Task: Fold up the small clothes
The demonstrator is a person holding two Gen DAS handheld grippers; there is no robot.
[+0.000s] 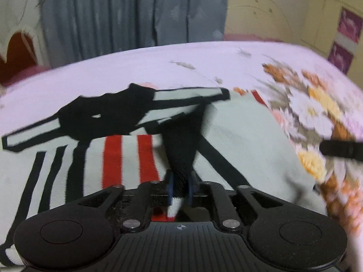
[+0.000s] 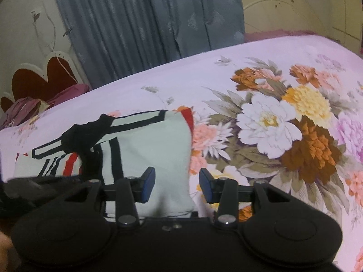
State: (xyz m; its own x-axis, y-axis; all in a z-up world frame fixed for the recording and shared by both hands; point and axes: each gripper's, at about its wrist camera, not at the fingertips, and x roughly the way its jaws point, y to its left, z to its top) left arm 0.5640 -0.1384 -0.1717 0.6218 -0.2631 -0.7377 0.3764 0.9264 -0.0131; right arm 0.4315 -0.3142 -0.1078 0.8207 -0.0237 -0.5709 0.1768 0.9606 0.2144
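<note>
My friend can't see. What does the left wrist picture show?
The left gripper pinches a fold of a pale garment with black and red stripes, which lies on a floral bedsheet. A grey curtain hangs behind the bed.

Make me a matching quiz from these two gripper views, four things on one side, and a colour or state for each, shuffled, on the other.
Things:
1. left gripper
2. right gripper
3. curtain
4. bedsheet

Descriptions:
A. grey, hanging behind the bed
B. pads apart, nothing pinched
C. pale pink with big printed flowers
D. pads close together on a bunch of black cloth from the garment

Pairs: 1-D, 2-B, 3-A, 4-C
</note>
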